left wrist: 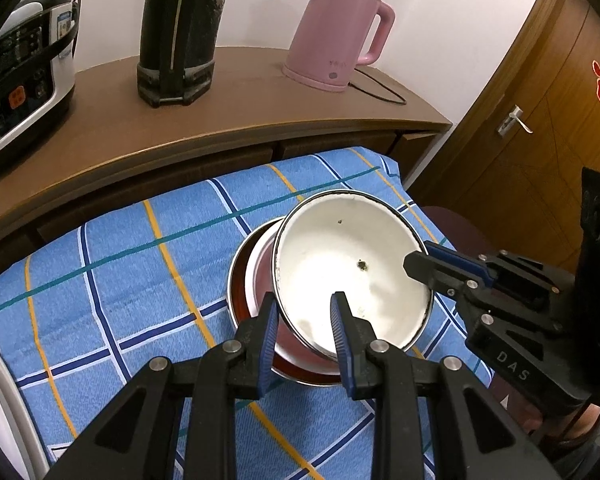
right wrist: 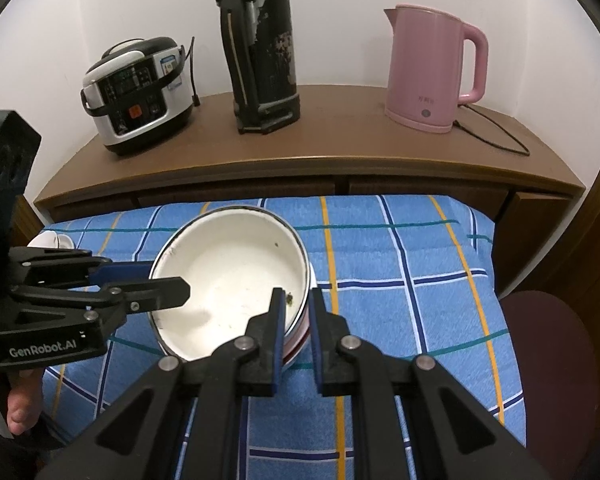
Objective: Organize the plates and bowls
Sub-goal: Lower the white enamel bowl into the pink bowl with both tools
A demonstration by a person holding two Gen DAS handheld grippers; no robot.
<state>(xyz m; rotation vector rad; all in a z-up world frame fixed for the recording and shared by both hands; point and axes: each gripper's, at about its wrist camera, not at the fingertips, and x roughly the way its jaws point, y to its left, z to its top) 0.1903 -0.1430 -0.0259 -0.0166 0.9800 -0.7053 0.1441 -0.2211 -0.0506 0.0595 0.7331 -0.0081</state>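
White enamel bowl sits tilted on top of a red-lined bowl, the pair stacked on the blue plaid cloth covering the table, roughly mid-cloth toward its right side. Inside of the white bowl has a few dark specks. Left gripper is clamped on the near-left rim of the white bowl: one blue-padded finger inside, the other outside, rim wall pinched between them. Right gripper is clenched on the opposite rim the same way, one finger inside the bowl and one outside, jaws nearly closed on the thin wall. Both tools point down at a slant toward the bowl, so it's held from two sides at once. Right-wrist view also shows a person's hand under the left tool at lower left. A small white object lies at the far-left edge of the cloth, too small to tell what. Behind the table runs a brown wooden sideboard carrying a rice cooker on the left, a worn black thermos in the middle, and a pink electric kettle on the right with its cord trailing. A dark red chair seat sits just beside the table's right edge; a wooden door stands further right.
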